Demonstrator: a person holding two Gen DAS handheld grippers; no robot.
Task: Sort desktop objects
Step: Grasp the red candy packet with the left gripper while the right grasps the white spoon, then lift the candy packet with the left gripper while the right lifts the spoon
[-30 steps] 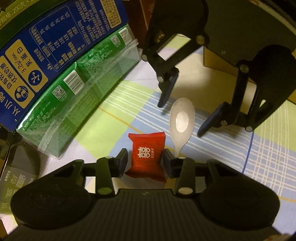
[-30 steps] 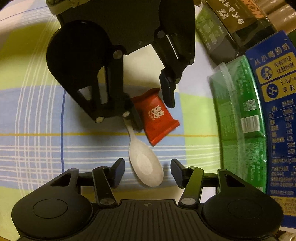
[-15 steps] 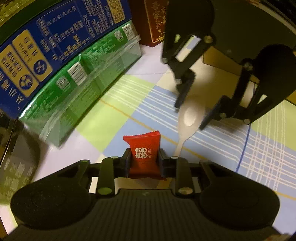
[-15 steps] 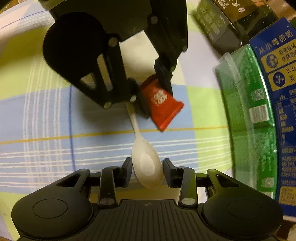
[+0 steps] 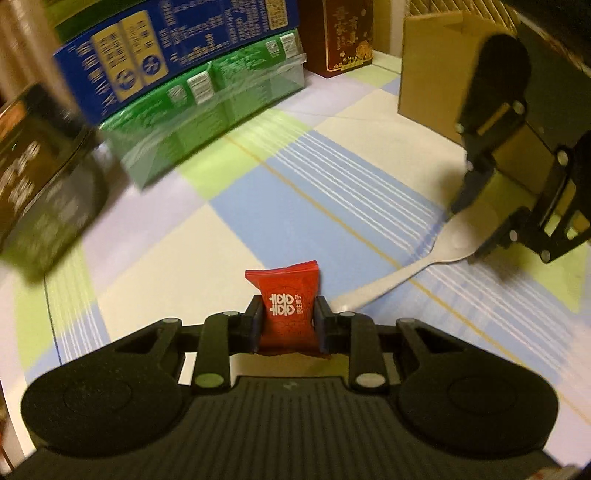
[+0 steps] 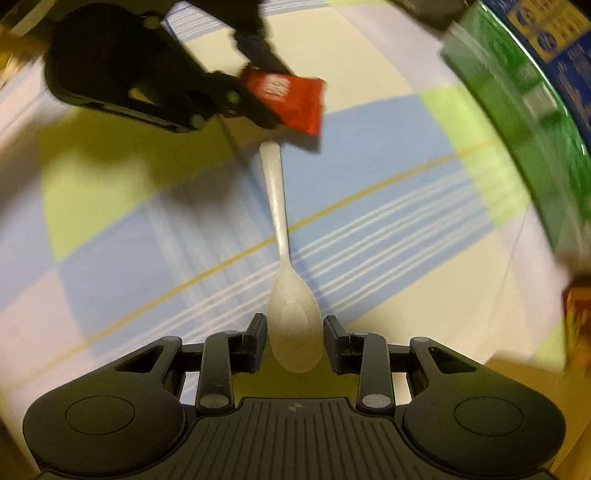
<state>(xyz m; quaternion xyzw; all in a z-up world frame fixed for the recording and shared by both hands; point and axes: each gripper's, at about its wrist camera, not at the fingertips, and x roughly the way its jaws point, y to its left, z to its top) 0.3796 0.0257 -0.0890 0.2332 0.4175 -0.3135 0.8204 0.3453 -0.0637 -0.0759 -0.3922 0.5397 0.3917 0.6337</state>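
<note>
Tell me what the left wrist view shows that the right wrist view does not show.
Only the left wrist view shows the brown cardboard box, the dark red box and the dark tin. Only the right wrist view shows the spoon's bowl between the right hand-held gripper's fingers. Both show the red candy packet clamped in the left hand-held gripper, the white spoon, the green pack, the blue carton and the checked cloth.
</note>
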